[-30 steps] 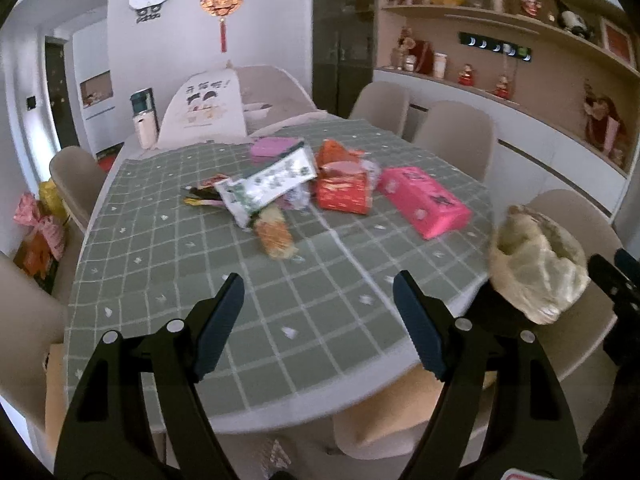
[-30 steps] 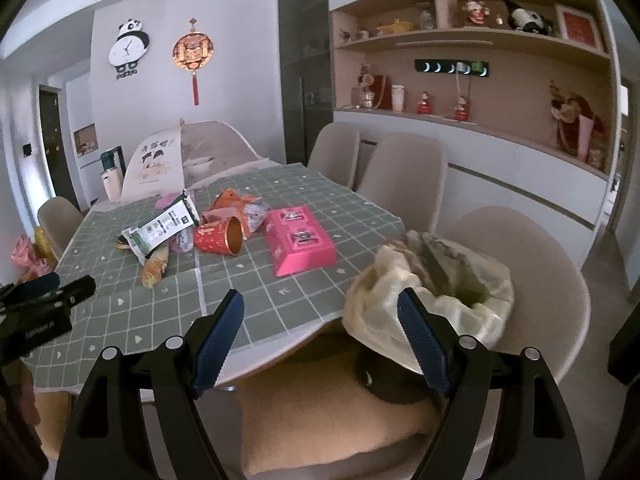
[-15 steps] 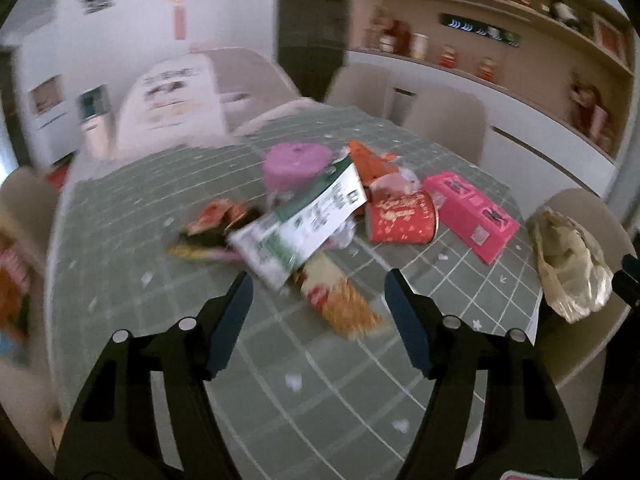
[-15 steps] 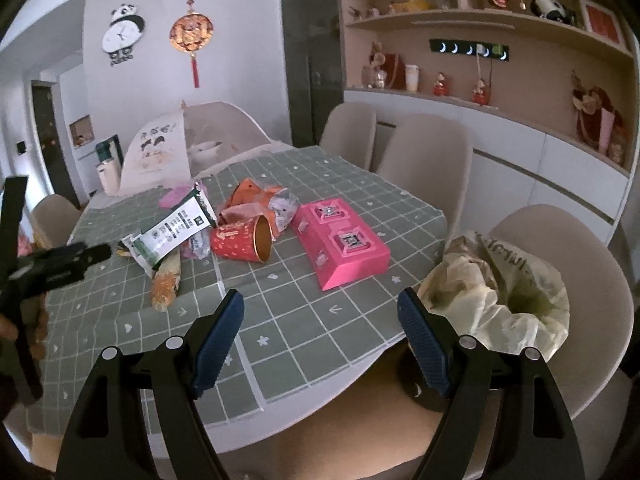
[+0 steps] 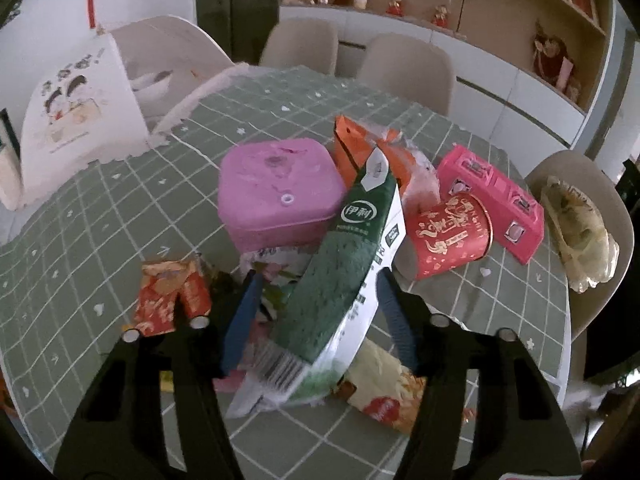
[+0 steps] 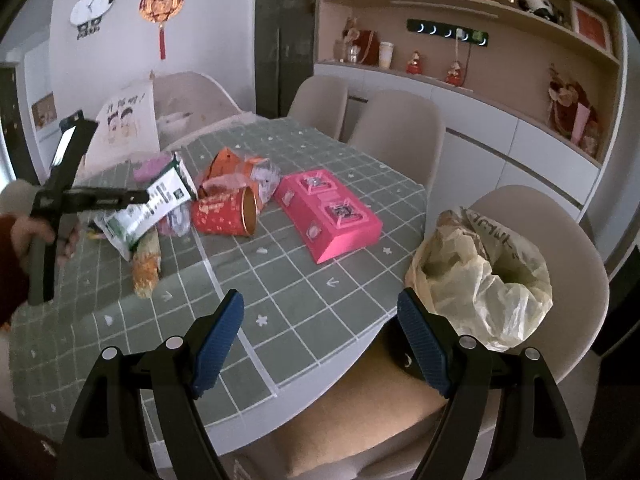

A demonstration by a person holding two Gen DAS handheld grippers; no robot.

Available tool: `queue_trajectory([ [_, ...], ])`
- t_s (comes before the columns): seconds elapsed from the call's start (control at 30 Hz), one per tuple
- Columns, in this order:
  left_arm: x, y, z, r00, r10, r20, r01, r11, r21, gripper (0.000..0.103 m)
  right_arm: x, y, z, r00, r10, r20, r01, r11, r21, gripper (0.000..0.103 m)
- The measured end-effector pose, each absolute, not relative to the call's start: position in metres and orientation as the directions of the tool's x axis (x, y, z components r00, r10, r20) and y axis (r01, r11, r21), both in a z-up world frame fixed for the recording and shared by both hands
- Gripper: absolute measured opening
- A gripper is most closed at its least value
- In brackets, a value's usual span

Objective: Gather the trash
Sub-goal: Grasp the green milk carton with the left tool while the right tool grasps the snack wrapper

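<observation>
The green-and-white milk pouch [image 5: 344, 280] is lying tilted on top of the litter pile in the middle of the bench [image 5: 120, 208], its sealed end nearest the left wrist camera. The left tongs [image 5: 316, 312] are straddling it and their jaws are closing, with the pouch between the blue pads [image 5: 240, 320]; the pads are looking close to its sides, but a firm pinch is not yet showing. Around the pouch the rest of the rubbish is still waiting: a pink square tub [image 5: 280, 196] behind it, an orange wrapper [image 5: 360, 144], a red paper cup [image 5: 452, 236] lying on its side, a pink box [image 5: 492, 196], a red snack packet [image 5: 172, 296] and a yellow snack packet [image 5: 384, 388] partly under the pouch. Judging by that, the collecting is only beginning.

The yellowish plastic bag [image 6: 480, 276] is sitting open on a chair [image 6: 560, 240] beside the bench, and is probably where the rubbish is meant to go.

In the right wrist view a hand [image 6: 36, 236] is holding the left tool angled down into the pile. The right tongs [image 6: 320, 340] are hanging over the near bench edge, spread wide and gripping nothing, pointing down between the bench and the bag.
</observation>
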State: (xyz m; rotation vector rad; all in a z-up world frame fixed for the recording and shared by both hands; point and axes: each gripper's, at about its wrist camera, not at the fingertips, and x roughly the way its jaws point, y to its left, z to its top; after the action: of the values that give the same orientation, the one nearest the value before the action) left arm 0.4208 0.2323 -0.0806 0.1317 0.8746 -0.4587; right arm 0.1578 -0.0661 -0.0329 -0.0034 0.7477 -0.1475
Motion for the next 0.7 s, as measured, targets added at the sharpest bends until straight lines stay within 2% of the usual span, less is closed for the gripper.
queue_trajectory([
  [0.03,0.424,0.230,-0.083,0.539,-0.338,-0.772,0.445,0.892,-0.080,0.050,0.161,-0.067,-0.034,0.720,-0.137,-0.681,0.135,0.989,-0.057,0.075],
  [0.07,0.426,0.229,-0.087,0.522,-0.340,-0.782,0.453,0.888,-0.083,0.041,0.166,-0.067,-0.036,0.714,-0.131,-0.687,0.134,0.990,-0.050,0.075],
  [0.13,0.425,0.227,-0.089,0.508,-0.349,-0.788,0.461,0.883,-0.093,0.038,0.176,-0.066,-0.039,0.707,-0.111,-0.699,0.119,0.992,-0.037,0.075],
  [0.2,0.420,0.233,-0.087,0.476,-0.402,-0.782,0.448,0.876,-0.178,0.032,0.185,-0.061,-0.043,0.707,-0.080,-0.703,0.070,0.997,-0.043,0.075],
  [0.27,0.405,0.246,-0.079,0.494,-0.427,-0.757,0.397,0.886,-0.241,0.030,0.195,-0.055,-0.046,0.711,-0.036,-0.702,0.003,0.999,-0.048,0.075],
  [0.47,0.345,0.276,-0.053,0.585,-0.379,-0.717,0.210,0.925,-0.317,0.029,0.242,-0.038,-0.054,0.698,0.126,-0.705,-0.187,0.982,-0.009,0.075],
  [0.7,0.278,0.311,-0.057,0.639,-0.207,-0.741,-0.080,0.940,-0.331,0.029,0.284,0.010,-0.066,0.616,0.300,-0.728,-0.402,0.915,0.037,0.075],
])
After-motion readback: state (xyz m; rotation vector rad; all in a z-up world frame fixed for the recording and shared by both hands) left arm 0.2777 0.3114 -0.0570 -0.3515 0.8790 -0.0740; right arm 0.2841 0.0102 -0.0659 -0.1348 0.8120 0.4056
